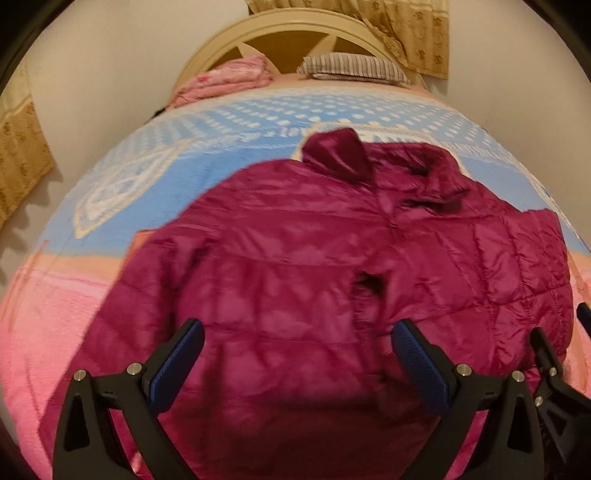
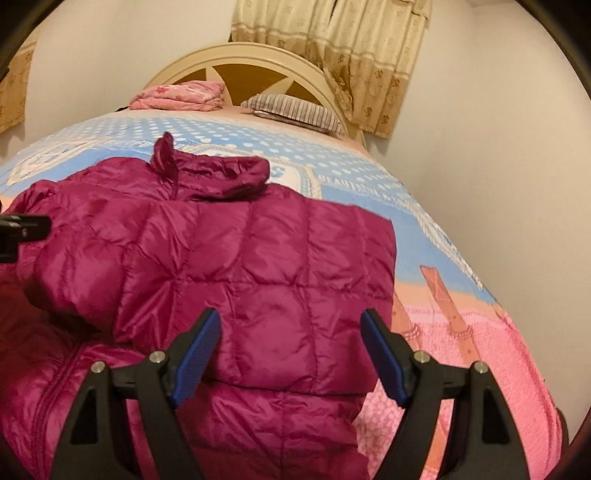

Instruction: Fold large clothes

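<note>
Magenta puffer jacket [image 1: 314,266] lay on bed [image 1: 166,192]; right sleeve [image 2: 258,280] folded over, rest unfolded; both grippers' jaws apart, empty.

the jacket [image 1: 314,280] lies spread on the bed [image 1: 129,184], collar [image 1: 336,155] toward the headboard [image 1: 280,33]. at the head of the bed, a folded blanket [image 1: 229,79] lies left of a pillow [image 1: 351,66], curtains [image 1: 406,29] behind. the left claw [image 1: 297,356] hovers over the jacket's middle, the right claw [image 2: 290,354] over the sleeve [image 2: 258,280] folded onto its right side.
</note>
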`<state>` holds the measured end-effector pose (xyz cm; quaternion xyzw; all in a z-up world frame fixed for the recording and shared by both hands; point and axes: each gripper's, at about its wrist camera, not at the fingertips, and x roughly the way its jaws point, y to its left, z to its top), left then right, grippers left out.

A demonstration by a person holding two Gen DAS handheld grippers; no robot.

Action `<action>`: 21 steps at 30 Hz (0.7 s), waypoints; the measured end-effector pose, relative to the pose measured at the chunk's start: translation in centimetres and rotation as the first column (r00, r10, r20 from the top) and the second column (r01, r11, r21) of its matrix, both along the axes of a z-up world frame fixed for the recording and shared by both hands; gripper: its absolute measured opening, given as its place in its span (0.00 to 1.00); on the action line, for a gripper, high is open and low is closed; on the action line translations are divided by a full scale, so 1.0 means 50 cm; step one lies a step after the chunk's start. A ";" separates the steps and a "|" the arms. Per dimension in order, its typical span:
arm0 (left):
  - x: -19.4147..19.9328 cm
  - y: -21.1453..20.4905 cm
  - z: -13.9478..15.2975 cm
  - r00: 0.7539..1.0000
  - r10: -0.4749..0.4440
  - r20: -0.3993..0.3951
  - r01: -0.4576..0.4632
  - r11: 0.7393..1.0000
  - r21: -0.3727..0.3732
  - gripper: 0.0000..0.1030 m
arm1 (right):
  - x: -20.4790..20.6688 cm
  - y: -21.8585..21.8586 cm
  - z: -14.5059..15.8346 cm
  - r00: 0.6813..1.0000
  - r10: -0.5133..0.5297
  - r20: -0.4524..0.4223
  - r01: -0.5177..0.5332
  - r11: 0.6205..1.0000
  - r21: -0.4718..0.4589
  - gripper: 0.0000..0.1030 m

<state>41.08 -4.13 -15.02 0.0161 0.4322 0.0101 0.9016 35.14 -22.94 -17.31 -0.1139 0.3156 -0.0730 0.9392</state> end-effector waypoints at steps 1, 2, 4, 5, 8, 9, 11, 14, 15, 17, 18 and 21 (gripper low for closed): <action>0.001 -0.004 -0.003 1.000 -0.008 -0.003 0.008 1.000 -0.015 0.99 | 0.000 -0.008 -0.004 1.000 -0.006 0.001 0.006 1.000 0.010 0.77; 0.002 -0.012 -0.004 1.000 -0.022 -0.002 0.022 0.999 -0.035 0.99 | -0.004 -0.011 -0.003 1.000 -0.011 0.000 0.011 1.000 0.016 0.77; 0.004 -0.027 -0.004 0.999 -0.049 0.002 0.049 0.998 -0.051 0.99 | -0.010 -0.022 -0.005 1.000 -0.021 0.005 0.021 0.999 0.033 0.79; 0.005 -0.036 -0.004 0.998 -0.061 0.004 0.061 0.996 -0.059 0.98 | -0.013 -0.026 -0.004 1.000 -0.026 0.011 0.025 0.999 0.043 0.79; 0.007 -0.061 -0.003 0.994 -0.106 0.008 0.106 0.992 -0.064 0.85 | -0.023 -0.030 0.000 0.999 -0.036 0.029 0.035 0.998 0.061 0.80; 0.010 -0.068 -0.004 0.993 -0.118 0.000 0.118 0.991 -0.064 0.77 | -0.026 -0.030 -0.001 0.999 -0.038 0.032 0.036 0.997 0.065 0.81; 0.015 -0.073 -0.006 0.992 -0.123 -0.012 0.122 0.989 -0.083 0.71 | -0.030 -0.034 -0.003 0.998 -0.043 0.039 0.040 0.997 0.073 0.82; 0.013 -0.063 0.003 0.994 -0.107 -0.005 0.105 0.989 -0.103 0.71 | -0.034 -0.039 -0.003 0.998 -0.051 0.046 0.047 0.995 0.085 0.83; 0.009 -0.057 0.010 0.995 -0.100 0.004 0.100 0.990 -0.097 0.71 | -0.034 -0.040 -0.004 0.997 -0.055 0.046 0.051 0.995 0.086 0.84; 0.005 -0.046 0.019 0.996 -0.090 0.008 0.090 0.990 -0.111 0.71 | -0.035 -0.041 -0.005 0.997 -0.057 0.047 0.053 0.995 0.087 0.85; 0.004 -0.043 0.023 0.996 -0.092 0.012 0.093 0.988 -0.126 0.72 | -0.035 -0.039 -0.005 0.997 -0.057 0.046 0.053 0.995 0.082 0.85; -0.001 -0.043 0.034 0.996 -0.087 0.033 0.091 0.985 -0.143 0.78 | -0.030 -0.030 -0.010 0.998 -0.055 0.035 0.053 0.997 0.057 0.85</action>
